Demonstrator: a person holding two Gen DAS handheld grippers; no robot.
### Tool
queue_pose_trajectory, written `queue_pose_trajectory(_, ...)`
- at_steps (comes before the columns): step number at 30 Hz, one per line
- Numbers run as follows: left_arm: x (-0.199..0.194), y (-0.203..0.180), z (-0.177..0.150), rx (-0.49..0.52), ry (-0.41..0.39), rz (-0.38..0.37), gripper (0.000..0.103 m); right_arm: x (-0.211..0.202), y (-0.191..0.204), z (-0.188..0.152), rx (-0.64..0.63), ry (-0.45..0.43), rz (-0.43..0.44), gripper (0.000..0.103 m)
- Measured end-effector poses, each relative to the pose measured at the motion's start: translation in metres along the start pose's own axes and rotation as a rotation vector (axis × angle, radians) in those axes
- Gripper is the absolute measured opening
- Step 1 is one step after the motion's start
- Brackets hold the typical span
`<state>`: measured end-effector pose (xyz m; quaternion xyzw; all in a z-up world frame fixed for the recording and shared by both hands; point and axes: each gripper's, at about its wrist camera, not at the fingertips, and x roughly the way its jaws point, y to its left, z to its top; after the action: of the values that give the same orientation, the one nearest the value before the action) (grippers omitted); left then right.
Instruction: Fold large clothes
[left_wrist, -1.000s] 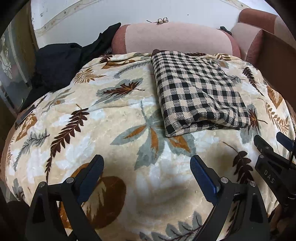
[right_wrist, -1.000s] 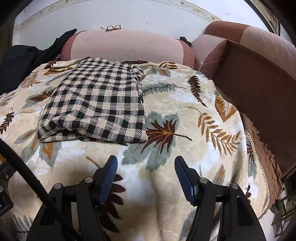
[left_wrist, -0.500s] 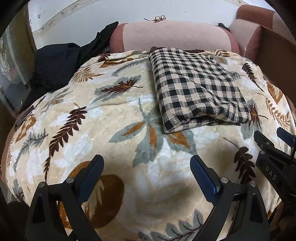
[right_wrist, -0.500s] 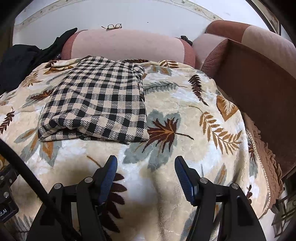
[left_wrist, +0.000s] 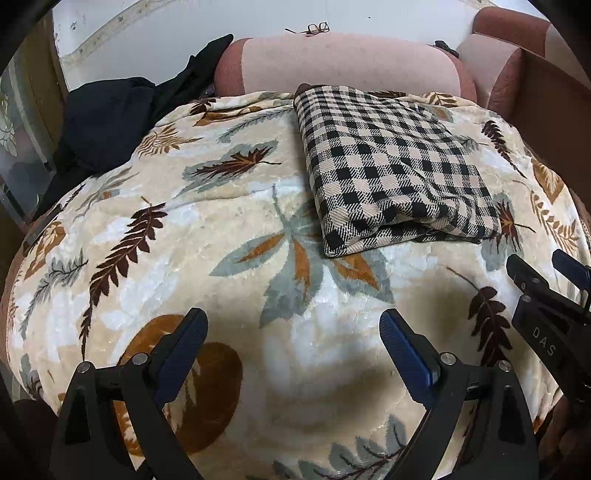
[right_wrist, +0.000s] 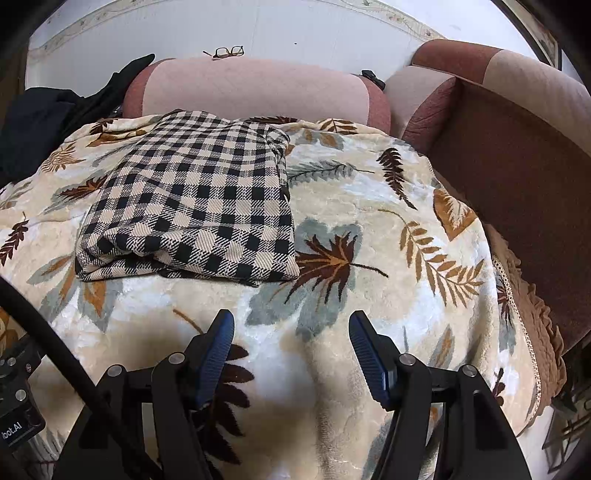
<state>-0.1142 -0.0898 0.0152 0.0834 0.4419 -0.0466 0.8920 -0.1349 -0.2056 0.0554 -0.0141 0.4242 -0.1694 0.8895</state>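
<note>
The checked garment (right_wrist: 192, 206) lay folded in a neat rectangle on the leaf-patterned blanket (right_wrist: 369, 229), apparently finished, so the left gripper (left_wrist: 291, 343) and right gripper (right_wrist: 291, 343) hovered short of it, jaws apart and empty.

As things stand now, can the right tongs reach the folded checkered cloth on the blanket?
Probably yes. The right tongs are open and empty above the leaf-print blanket, and the checkered cloth lies ahead, slightly to their left. Only bare blanket lies between them; nothing blocks the way.
</note>
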Motion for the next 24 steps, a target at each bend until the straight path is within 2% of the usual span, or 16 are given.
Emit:
queue_pose_trajectory(7, -0.007, 0.001, 0.003, -0.009, -0.038, 0.0, 0.094, -0.013, -0.004, 0.004, 0.037, -0.083, 0.015, 0.072)
queue_pose_trajectory(24, -0.01, 0.0, 0.003, -0.015, -0.039, -0.016, 0.094, -0.014, -0.006, 0.005, 0.054, -0.09, 0.012, 0.072)
